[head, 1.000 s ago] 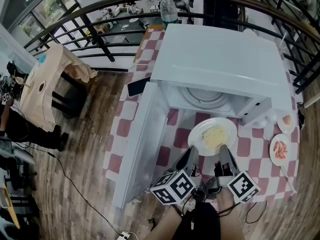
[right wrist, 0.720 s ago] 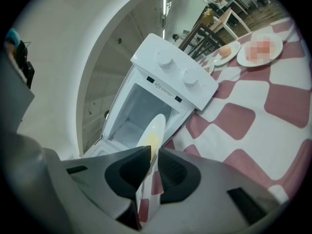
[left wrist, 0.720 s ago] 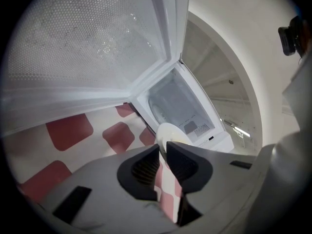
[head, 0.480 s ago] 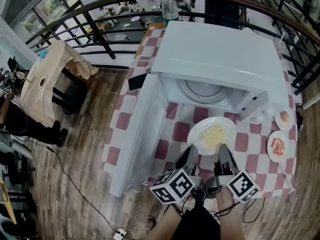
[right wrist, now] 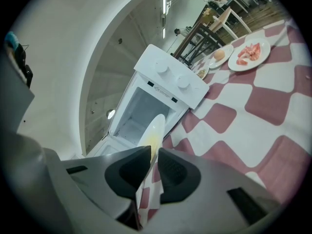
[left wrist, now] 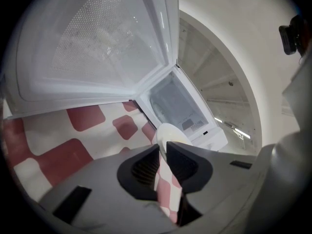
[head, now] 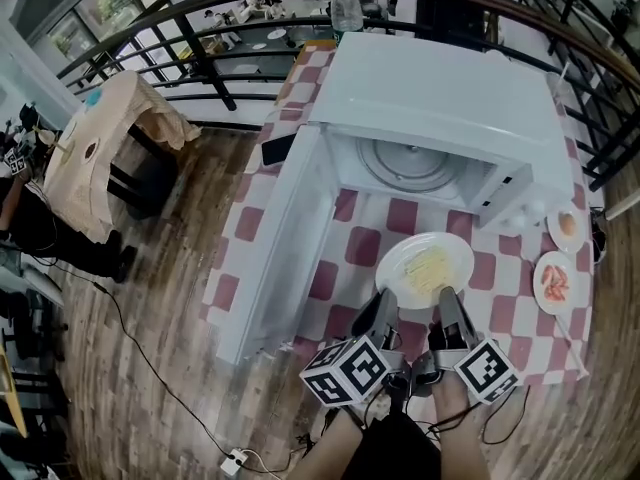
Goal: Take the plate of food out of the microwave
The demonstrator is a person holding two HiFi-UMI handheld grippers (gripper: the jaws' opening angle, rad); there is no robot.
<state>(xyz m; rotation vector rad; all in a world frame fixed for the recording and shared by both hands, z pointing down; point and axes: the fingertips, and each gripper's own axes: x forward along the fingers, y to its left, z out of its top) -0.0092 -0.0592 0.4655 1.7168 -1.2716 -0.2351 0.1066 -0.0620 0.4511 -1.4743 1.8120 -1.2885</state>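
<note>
head view shows the plate of food (head: 425,271) just in front of the microwave (head: 440,108), over the checked cloth (head: 345,253). my left gripper (head: 386,306) and right gripper (head: 446,304) each pinch its rim on the side away from the microwave. held by that edge alone, i judge the microwave side could dip and spill the food, or the rim slip free.

A white plate (head: 400,271) is carrying yellow food (head: 432,268) over a red-and-white checked cloth (head: 352,248); the microwave (head: 440,98) is showing white.
</note>
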